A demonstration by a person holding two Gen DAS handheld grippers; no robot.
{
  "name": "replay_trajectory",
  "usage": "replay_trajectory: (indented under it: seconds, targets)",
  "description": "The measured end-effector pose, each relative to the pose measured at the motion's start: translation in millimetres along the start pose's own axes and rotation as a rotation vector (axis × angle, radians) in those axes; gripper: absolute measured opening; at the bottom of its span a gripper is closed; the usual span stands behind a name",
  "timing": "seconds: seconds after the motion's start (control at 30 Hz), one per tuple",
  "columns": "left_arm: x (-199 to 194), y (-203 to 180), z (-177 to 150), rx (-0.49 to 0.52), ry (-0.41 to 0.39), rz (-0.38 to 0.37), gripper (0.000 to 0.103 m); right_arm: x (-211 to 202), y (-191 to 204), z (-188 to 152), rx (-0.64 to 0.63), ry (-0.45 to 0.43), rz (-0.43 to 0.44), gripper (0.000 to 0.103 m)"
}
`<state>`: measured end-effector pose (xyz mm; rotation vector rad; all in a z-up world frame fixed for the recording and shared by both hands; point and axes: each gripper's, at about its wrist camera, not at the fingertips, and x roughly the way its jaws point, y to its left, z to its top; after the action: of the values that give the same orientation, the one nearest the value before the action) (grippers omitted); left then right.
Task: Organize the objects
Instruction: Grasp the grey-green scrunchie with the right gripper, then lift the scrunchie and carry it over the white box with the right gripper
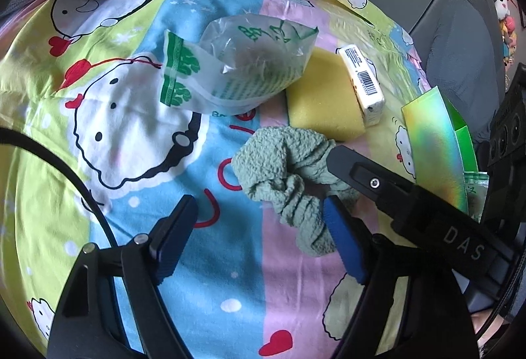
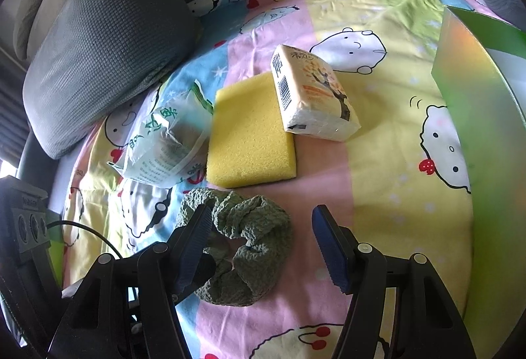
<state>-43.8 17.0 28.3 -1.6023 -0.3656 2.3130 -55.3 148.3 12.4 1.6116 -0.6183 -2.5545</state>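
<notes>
Scrunchie, sage green and puckered like crepe, lies in a loose ring on the pink stripe of a cartoon-printed bedsheet, nearest of all the items to both tools. That sheet is smooth cotton in pastel bands of pink, blue and yellow-green, dotted with white round-faced characters and red hearts. A grey waffle-knit pillow rests at its far left edge, with grey upholstery behind.

Beyond the scrunchie sits a yellow sponge, a flat, fine-pored rectangular block. A plastic-wrapped tissue pack with a barcode leans partly on the sponge's far corner. Left of the sponge is a crinkled, translucent plastic bag with green print. At the right stands a box with a glossy, iridescent green wall.

The right gripper has its ribbed blue pads spread wide; the left pad overlaps the scrunchie's edge, though whether it touches I cannot tell. The left gripper is likewise spread apart over the sheet, its right pad just beside the fabric ring, gripping nothing.
</notes>
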Motion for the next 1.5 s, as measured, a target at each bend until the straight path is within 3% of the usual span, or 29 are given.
replay_trajectory:
  seconds: [0.33, 0.53, 0.63, 0.7, 0.83, 1.0, 1.5]
  targets:
    - [4.0, -4.3, 0.0, 0.018, -0.001, -0.007, 0.063, 10.5, 1.6, -0.2, -0.009, 0.014, -0.026, 0.066]
    - [5.4, -7.6, -0.2, 0.022, -0.007, -0.026, 0.050, 13.4, 4.1, -0.8, -0.021, 0.005, -0.035, 0.065]
    - [6.8, -11.2, -1.1, 0.039, -0.013, -0.031, 0.045, 13.8, 4.1, -1.4, -0.026, 0.002, -0.030, 0.052]
    - [8.3, -12.8, -1.7, 0.040, -0.007, -0.045, 0.039, 15.1, 3.5, -1.9, -0.023, 0.008, 0.000, 0.050]
    - [8.8, -16.4, -2.2, 0.057, -0.010, -0.047, 0.037, 14.6, 2.5, -3.5, -0.024, 0.003, 0.018, 0.036]
    - [7.1, -21.2, -4.8, 0.075, -0.016, -0.072, 0.025, 15.6, 1.8, -4.7, -0.014, 0.014, 0.057, 0.031]
    - [-12.8, -38.3, -9.6, 0.138, -0.092, -0.092, 0.024, -7.6, -1.2, -6.4, -0.003, -0.043, 0.110, 0.029]
